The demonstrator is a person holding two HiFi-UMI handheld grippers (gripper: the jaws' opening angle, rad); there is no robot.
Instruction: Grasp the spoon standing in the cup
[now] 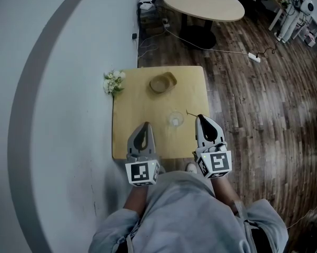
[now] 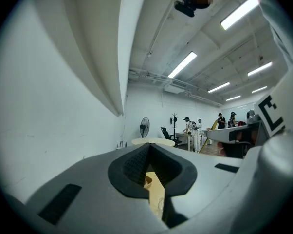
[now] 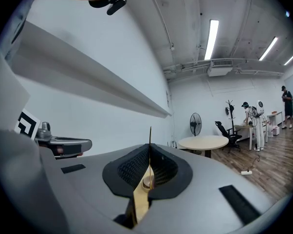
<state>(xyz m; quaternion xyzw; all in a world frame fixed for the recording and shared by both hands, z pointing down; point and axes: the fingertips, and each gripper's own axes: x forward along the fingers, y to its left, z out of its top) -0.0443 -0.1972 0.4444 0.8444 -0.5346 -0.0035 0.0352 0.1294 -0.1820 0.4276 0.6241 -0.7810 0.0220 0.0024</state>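
Observation:
A clear glass cup point(image 1: 175, 120) stands on the small wooden table point(image 1: 137, 104), near its front right. A thin spoon point(image 1: 192, 113) leans out of the cup to the right. My right gripper point(image 1: 202, 119) hovers just right of the cup, shut and empty, its tip close to the spoon's handle. In the right gripper view the handle shows as a thin upright line point(image 3: 150, 133) above the narrow slit of the right gripper point(image 3: 147, 172). My left gripper point(image 1: 144, 125) is shut and empty to the left of the cup; its slit point(image 2: 154, 177) shows only tabletop.
A wooden bowl point(image 1: 162, 83) sits at the table's far side, and a bunch of white flowers point(image 1: 113, 81) lies at its left edge by the wall. Behind are a round table point(image 1: 203, 1) and a power strip with cable point(image 1: 254, 58) on the wood floor. People stand far off.

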